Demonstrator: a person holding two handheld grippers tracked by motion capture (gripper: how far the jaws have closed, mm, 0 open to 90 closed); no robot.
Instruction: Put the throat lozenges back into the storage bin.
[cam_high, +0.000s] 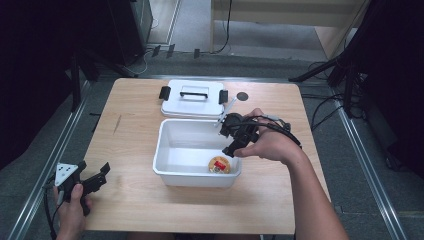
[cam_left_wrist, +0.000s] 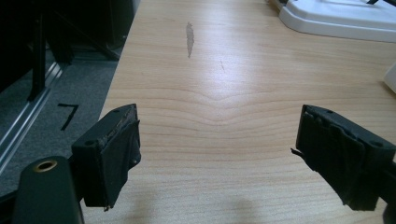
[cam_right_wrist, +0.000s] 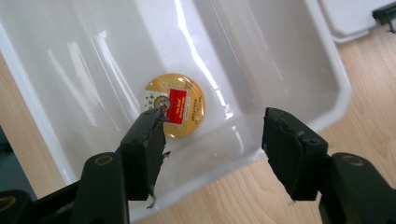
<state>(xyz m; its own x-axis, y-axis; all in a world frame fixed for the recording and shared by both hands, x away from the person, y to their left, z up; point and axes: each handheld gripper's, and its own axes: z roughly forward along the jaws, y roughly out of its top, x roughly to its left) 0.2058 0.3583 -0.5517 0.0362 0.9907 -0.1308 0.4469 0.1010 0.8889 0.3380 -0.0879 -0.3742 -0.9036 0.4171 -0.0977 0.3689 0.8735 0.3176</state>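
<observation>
Out on the wooden table (cam_high: 135, 200), the gold round tin (cam_right_wrist: 173, 105) lies in the white bin (cam_high: 162, 150), the right gripper (cam_right_wrist: 214, 137) above with jaws apart, empty, so I'd clear the rim cleanly before the lid (cam_high: 192, 106).

open bin (cam_high: 165, 150), lid (cam_high: 192, 102) behind

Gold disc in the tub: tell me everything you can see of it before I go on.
The gold disc is round, flat and glossy, yellow-gold with a red rectangular label at its middle, a pale patch beside that and print too small to read. It lies flat, face up, on the floor of the white plastic tub, close to the near wall and toward its right end in the high view. Nothing else lies in the tub. The right gripper hangs above it, jaws apart, not holding it.
</observation>
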